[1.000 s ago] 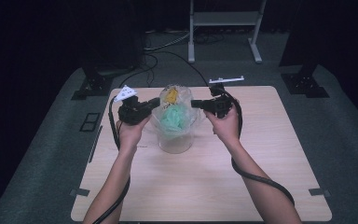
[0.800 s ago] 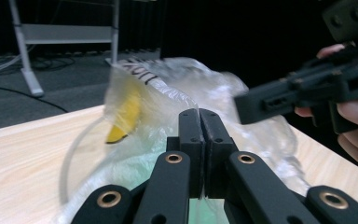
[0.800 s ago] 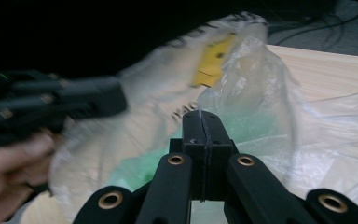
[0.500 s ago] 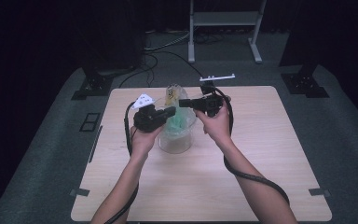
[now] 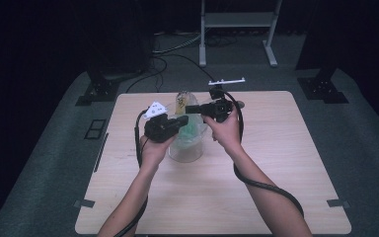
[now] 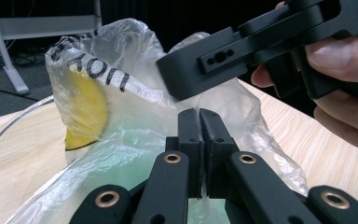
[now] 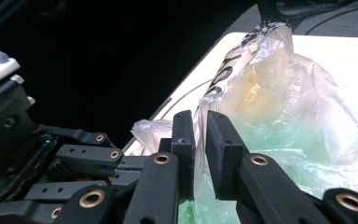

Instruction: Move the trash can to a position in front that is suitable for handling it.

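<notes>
A person's two hands held the black left gripper (image 5: 180, 122) and black right gripper (image 5: 193, 108) against a clear plastic bag (image 5: 186, 129) with green and yellow contents, standing in a clear round container (image 5: 185, 149) on the pale wooden table (image 5: 286, 163).

The table (image 5: 276, 197) is seen from high up in the high view, looking forward and down, with the far edge toward 12 o'clock and the person's arms coming in from 6 o'clock. The left gripper view is taken very close, low over the left gripper (image 6: 199, 140), looking along its jaws. The right gripper view is taken just as close, along the right gripper (image 7: 200, 140). The clear plastic bag (image 5: 190, 140) (image 6: 121, 93) (image 7: 279, 102) is shared by all three views.
</notes>
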The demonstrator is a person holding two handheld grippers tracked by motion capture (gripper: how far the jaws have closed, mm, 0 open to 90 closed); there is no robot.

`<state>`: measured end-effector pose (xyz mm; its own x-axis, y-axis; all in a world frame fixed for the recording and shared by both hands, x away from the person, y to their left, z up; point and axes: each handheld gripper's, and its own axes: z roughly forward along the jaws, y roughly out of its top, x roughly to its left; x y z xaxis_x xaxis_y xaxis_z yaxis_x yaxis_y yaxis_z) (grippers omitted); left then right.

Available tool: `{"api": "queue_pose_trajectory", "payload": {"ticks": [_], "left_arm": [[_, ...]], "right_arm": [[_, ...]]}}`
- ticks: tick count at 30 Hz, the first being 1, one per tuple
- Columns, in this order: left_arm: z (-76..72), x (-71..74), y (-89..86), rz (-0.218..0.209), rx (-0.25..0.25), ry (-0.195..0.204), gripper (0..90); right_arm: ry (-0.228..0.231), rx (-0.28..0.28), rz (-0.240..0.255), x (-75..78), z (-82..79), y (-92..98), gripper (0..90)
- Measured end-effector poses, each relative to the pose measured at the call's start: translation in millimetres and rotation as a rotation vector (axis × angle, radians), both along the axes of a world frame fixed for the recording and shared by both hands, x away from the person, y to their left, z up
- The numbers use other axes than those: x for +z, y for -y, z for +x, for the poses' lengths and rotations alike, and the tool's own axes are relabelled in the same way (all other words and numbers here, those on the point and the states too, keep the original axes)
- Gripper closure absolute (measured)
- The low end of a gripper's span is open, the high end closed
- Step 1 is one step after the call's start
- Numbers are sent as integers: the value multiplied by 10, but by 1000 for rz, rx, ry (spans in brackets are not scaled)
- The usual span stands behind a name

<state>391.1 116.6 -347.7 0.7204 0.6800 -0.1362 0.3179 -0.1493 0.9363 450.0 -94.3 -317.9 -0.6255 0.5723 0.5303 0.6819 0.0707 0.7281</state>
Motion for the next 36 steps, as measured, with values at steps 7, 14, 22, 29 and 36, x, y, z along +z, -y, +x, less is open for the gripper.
{"api": "queue_pose_trajectory", "payload": {"ticks": [7,14,22,29,36], "left_arm": [[-26,7,44,5,-8,7,880],[-44,10,73,15,-19,14,880],[-90,11,96,13,-28,22,877],[-165,6,45,-22,-38,18,756],[-343,6,-59,-77,-44,48,616]], "right_arm": [[-3,-8,-35,5,2,-50,770],[-8,-6,-59,-13,12,-75,720],[-12,-22,-154,-31,5,-146,883],[-19,-14,-155,-25,-3,-122,900],[-17,-27,-115,-6,6,-48,900]]}}
